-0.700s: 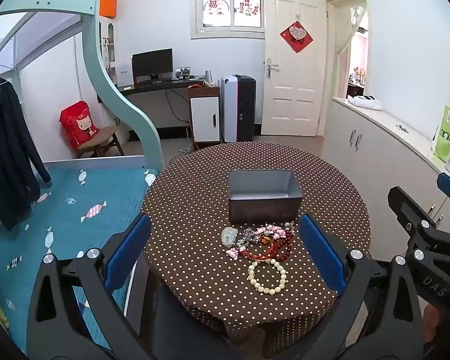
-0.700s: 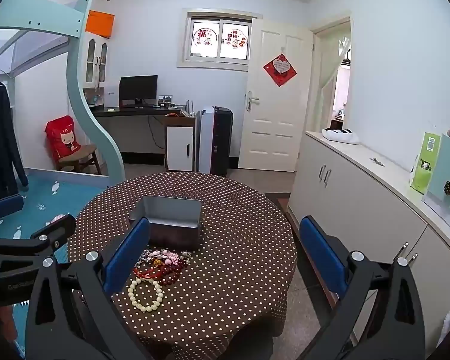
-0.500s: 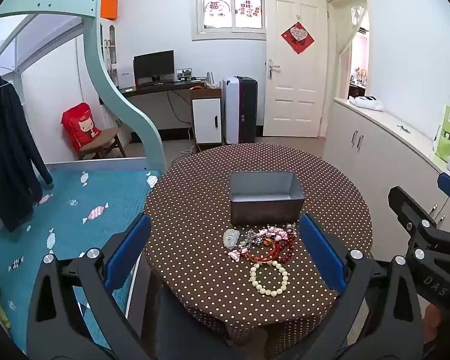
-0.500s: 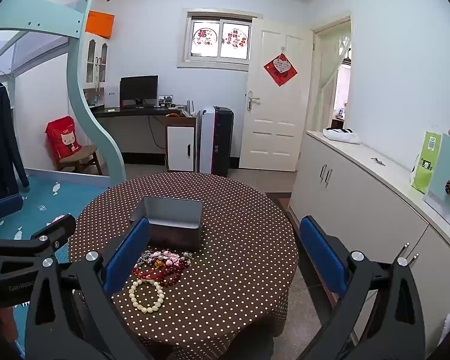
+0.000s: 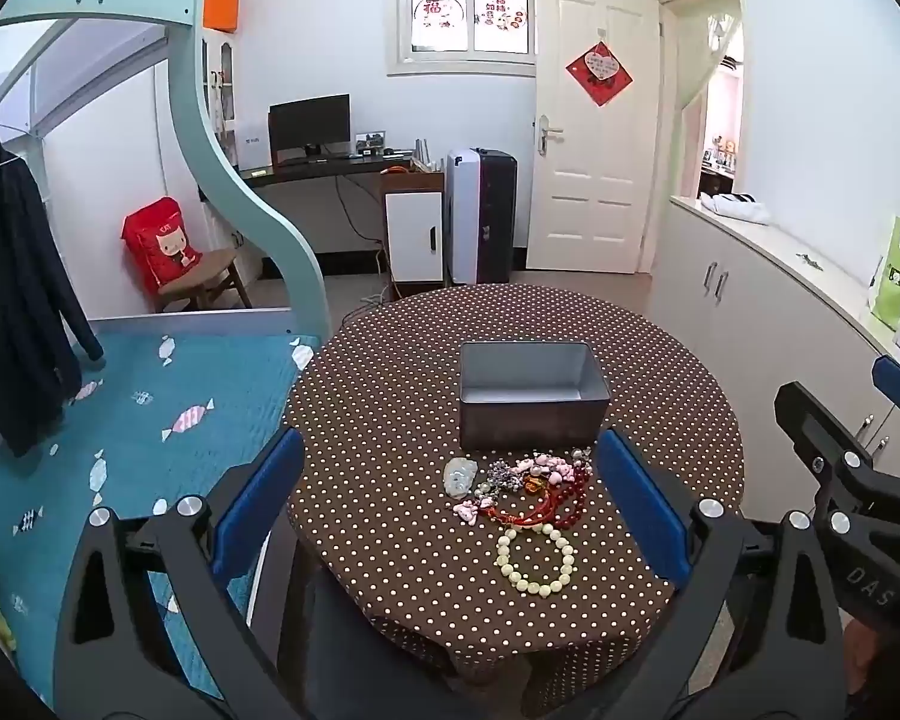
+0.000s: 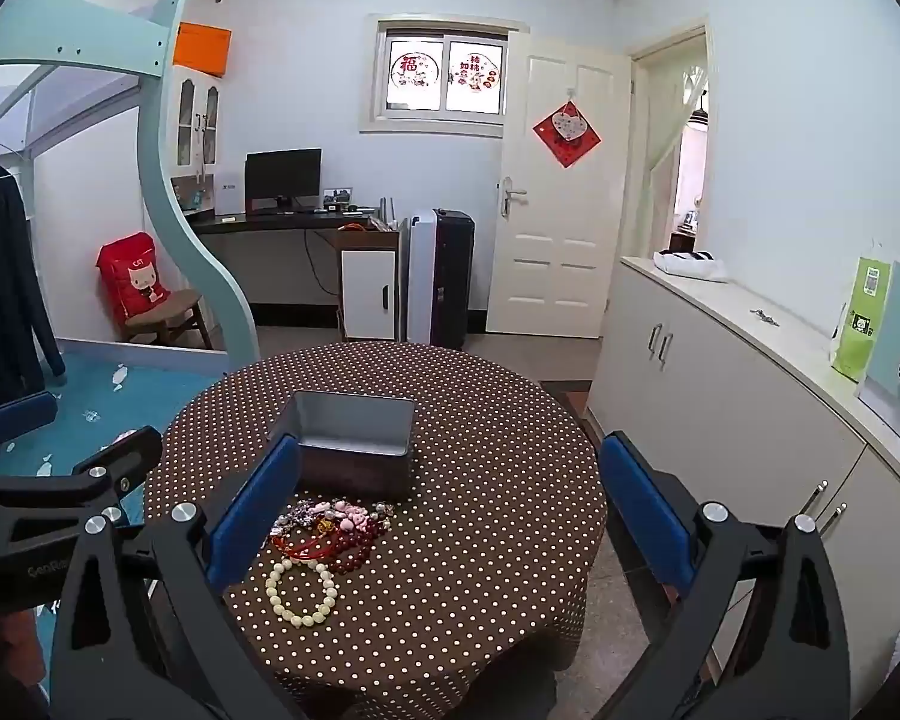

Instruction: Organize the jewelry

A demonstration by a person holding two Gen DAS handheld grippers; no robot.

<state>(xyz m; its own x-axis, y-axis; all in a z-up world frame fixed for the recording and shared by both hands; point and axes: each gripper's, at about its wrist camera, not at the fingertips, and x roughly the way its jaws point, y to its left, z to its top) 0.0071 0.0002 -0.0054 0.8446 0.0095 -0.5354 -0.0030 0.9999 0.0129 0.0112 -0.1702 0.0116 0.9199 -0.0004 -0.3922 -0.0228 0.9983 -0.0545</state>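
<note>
The left gripper (image 5: 450,516) is wide open and holds nothing, and the white bead bracelet (image 5: 534,561) lies right in front of it, between its blue pads and a bit toward the right one, so this hand looks nearer than the right gripper (image 6: 450,516), which is also wide open and empty, with the beads off by its left pad. Just past the bracelet sits the pile of red and pink beads (image 5: 528,489), and past that the empty gray tin box (image 5: 531,399), long side facing the gripper. Since a moment ago, things look almost the same, with the table only a tiny bit lower in the left view.
</note>
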